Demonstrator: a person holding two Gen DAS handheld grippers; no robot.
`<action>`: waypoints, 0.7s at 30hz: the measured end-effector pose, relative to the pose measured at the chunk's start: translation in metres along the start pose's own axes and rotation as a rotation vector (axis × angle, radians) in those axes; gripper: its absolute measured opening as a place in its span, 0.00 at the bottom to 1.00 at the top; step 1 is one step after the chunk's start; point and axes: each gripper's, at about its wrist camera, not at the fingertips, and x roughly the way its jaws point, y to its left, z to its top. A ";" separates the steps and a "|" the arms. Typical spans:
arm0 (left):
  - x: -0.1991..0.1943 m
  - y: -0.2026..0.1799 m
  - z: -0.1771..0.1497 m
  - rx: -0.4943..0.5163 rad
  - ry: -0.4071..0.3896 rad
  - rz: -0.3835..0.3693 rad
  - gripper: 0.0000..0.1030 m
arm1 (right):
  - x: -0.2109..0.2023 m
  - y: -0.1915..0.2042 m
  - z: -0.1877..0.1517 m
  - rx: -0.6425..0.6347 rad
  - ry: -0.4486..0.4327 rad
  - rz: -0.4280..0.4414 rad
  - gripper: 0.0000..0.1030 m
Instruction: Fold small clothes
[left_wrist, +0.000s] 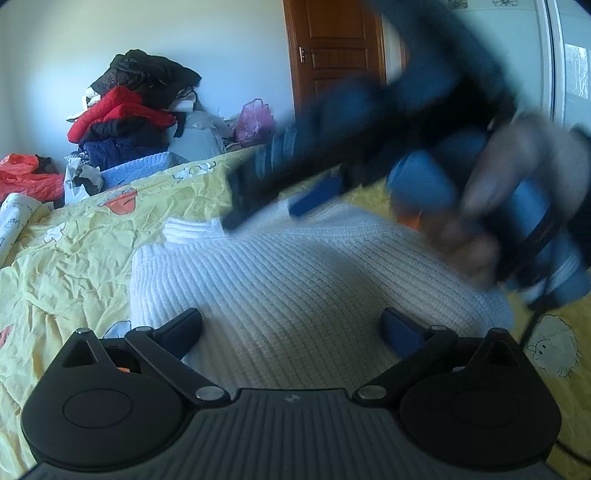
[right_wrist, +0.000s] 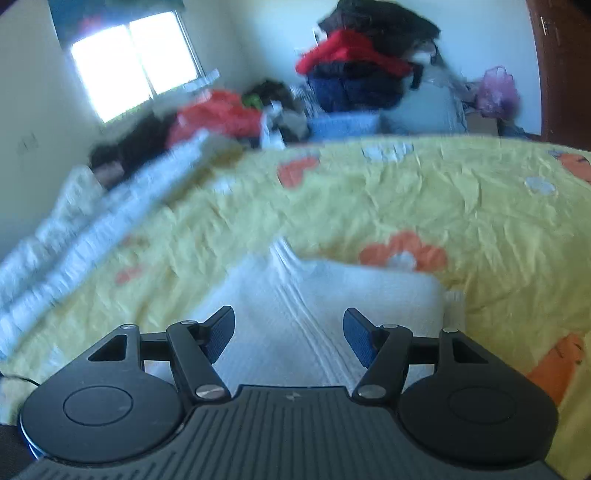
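Yellow bedsheet (right_wrist: 406, 206), white sweater (left_wrist: 295, 288) under both open grippers

Pale walls, bright window (right_wrist: 135, 62), brown wooden door (left_wrist: 334, 55), yellow-sheeted bed (right_wrist: 461, 206).

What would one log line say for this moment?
left gripper: open, over white knit sweater | right gripper: open, blurred | sweater: lying on yellow bedsheet, not held
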 end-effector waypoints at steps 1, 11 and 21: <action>0.000 0.000 0.000 0.002 -0.002 -0.001 1.00 | 0.013 -0.004 -0.007 -0.014 0.026 -0.036 0.67; -0.028 0.002 0.000 0.016 -0.062 0.025 0.99 | 0.010 -0.012 -0.027 -0.095 -0.062 -0.061 0.68; -0.021 0.049 -0.004 -0.117 -0.055 0.129 0.99 | 0.000 -0.015 -0.044 -0.117 -0.093 -0.110 0.69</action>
